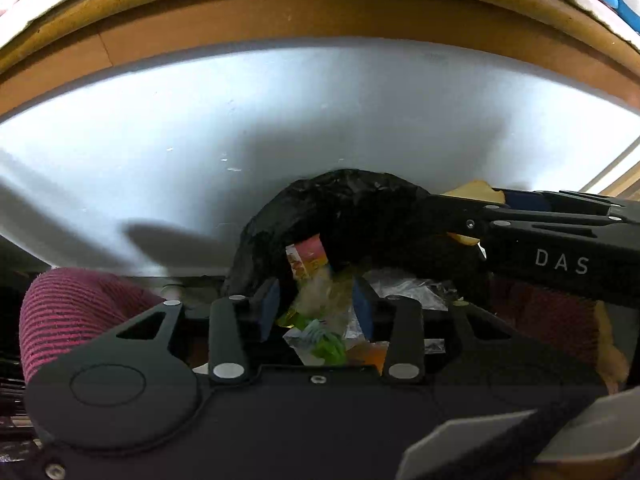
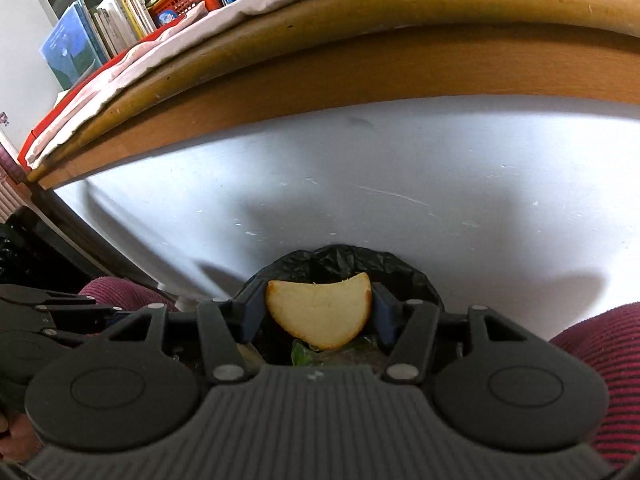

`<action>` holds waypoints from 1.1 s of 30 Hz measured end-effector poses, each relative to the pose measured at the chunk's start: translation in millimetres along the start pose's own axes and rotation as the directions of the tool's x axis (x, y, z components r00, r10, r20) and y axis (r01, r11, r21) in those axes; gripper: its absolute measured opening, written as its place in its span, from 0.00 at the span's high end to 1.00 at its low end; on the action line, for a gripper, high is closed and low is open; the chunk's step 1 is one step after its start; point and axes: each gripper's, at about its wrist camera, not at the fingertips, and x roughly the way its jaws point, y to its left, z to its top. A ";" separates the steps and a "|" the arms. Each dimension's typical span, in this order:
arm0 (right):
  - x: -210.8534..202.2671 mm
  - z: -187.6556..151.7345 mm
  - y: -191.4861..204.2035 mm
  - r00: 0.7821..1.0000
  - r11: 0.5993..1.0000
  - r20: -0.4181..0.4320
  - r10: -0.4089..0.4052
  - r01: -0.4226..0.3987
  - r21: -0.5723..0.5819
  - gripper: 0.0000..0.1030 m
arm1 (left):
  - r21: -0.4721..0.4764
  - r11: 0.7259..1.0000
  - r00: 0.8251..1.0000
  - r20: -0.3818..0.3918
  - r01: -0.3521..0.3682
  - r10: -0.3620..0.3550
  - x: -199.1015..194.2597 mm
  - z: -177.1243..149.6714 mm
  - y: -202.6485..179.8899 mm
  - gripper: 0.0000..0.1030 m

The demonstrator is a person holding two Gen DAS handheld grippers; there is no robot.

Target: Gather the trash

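**Spotter:** Desk (image 2: pixel 360 60) first, biggest thing you've got?

**Operator:** Yes, its wooden edge runs across the top of both my views, with books (image 2: pixel 120 20) on it at the far left and a white panel (image 2: pixel 360 184) below. Under that sits the bin with a black bag (image 2: pixel 344 258) lining it, mouth up, wrappers (image 1: pixel 320 320) piled inside.

**Spotter:** Grippers?

**Operator:** My right gripper (image 2: pixel 319 312) hangs over the bin mouth with a bitten bread slice (image 2: pixel 320 312) between its blue pads; a thin gap shows at the right pad, so I think the grip is off, though the view is tight. My left gripper (image 1: pixel 316 308) is part open above the trash, a crumpled wrapper between the pads, apparently loose. I can't be certain there.
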 end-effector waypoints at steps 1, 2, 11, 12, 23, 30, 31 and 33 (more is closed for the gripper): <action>0.2 0.1 0.1 1.000 1.000 -0.001 0.000 0.000 -0.001 0.37 | 0.000 1.000 1.000 0.001 0.001 -0.001 -0.1 -0.1 0.0 0.59; 0.3 0.1 0.3 1.000 1.000 -0.002 0.001 -0.001 -0.002 0.36 | 0.000 1.000 1.000 0.003 0.002 -0.002 -0.4 -0.2 0.3 0.58; -1.8 1.4 3.1 1.000 1.000 0.013 -0.003 0.004 -0.021 0.22 | -0.003 1.000 1.000 -0.001 -0.007 0.007 1.1 -1.1 -0.6 0.49; -2.3 1.2 3.7 1.000 1.000 0.015 -0.007 0.007 -0.025 0.21 | -0.004 1.000 1.000 -0.002 -0.006 0.006 1.2 -0.9 0.0 0.47; -8.1 -0.6 2.5 1.000 0.999 0.005 -0.030 0.030 -0.042 0.11 | -0.021 1.000 1.000 -0.007 -0.004 0.004 1.1 -1.0 3.5 0.30; -10.0 -3.8 -1.4 0.999 0.999 -0.015 -0.039 0.039 -0.035 0.04 | -0.028 1.000 1.000 -0.016 -0.006 0.005 3.4 -2.8 3.6 0.25; -10.3 -4.1 -1.6 0.999 0.999 -0.017 -0.040 0.040 -0.033 0.04 | -0.028 1.000 1.000 -0.018 -0.006 0.006 4.0 -2.9 3.5 0.24; -11.3 -4.9 -2.1 0.999 0.999 -0.019 -0.044 0.043 -0.030 0.03 | -0.030 1.000 1.000 -0.023 -0.004 0.004 5.8 -3.1 4.2 0.24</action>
